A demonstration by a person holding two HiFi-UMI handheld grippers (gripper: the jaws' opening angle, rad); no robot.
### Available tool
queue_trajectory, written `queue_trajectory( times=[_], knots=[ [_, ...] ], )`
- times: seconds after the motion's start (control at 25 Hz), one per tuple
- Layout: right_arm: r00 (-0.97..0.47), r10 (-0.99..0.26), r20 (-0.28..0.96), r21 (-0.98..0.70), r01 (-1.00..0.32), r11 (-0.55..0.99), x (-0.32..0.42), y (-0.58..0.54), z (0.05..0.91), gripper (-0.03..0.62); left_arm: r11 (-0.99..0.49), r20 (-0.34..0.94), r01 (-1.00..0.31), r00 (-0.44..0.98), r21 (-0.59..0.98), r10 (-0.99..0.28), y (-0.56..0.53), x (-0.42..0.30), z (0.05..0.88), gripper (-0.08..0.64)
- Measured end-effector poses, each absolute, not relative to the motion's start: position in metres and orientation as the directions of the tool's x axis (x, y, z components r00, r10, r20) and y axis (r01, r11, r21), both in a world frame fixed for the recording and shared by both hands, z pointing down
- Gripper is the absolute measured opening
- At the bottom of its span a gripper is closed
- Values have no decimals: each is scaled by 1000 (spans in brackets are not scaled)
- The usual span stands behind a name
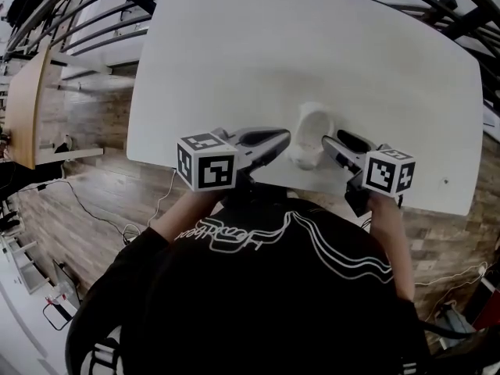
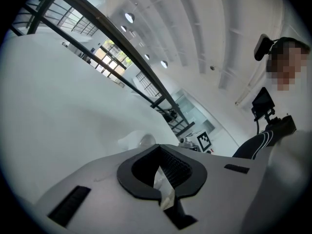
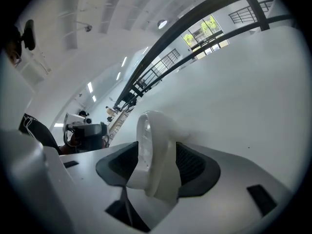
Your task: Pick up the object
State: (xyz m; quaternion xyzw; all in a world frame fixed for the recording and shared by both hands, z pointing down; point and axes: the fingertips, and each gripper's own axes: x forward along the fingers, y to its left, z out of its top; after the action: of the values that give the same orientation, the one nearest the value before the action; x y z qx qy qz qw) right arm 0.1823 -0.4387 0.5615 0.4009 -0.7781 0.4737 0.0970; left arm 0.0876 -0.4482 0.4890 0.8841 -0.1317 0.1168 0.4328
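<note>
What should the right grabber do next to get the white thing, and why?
Probably close the right gripper gently on the white object. In the right gripper view the object stands between the open jaws, and the pads don't seem to press on it, so nothing holds it. It rests on the table, so lifting now would likely leave it behind.

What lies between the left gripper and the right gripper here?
A white cup-shaped object on the table, seen in the head view.
</note>
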Motion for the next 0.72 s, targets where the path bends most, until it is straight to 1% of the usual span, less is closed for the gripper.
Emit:
queue_trajectory(
  times=[0.56, 0.72],
  knots=[
    [-704, -448, 551, -705, -680, 202, 161, -454, 580, 195, -573, 341, -364, 928, 734, -152, -480, 78, 508, 6],
    [-698, -413, 586, -685, -698, 209, 159, -453, 589, 195, -548, 352, -382, 921, 744, -165, -482, 77, 512, 6]
  ],
)
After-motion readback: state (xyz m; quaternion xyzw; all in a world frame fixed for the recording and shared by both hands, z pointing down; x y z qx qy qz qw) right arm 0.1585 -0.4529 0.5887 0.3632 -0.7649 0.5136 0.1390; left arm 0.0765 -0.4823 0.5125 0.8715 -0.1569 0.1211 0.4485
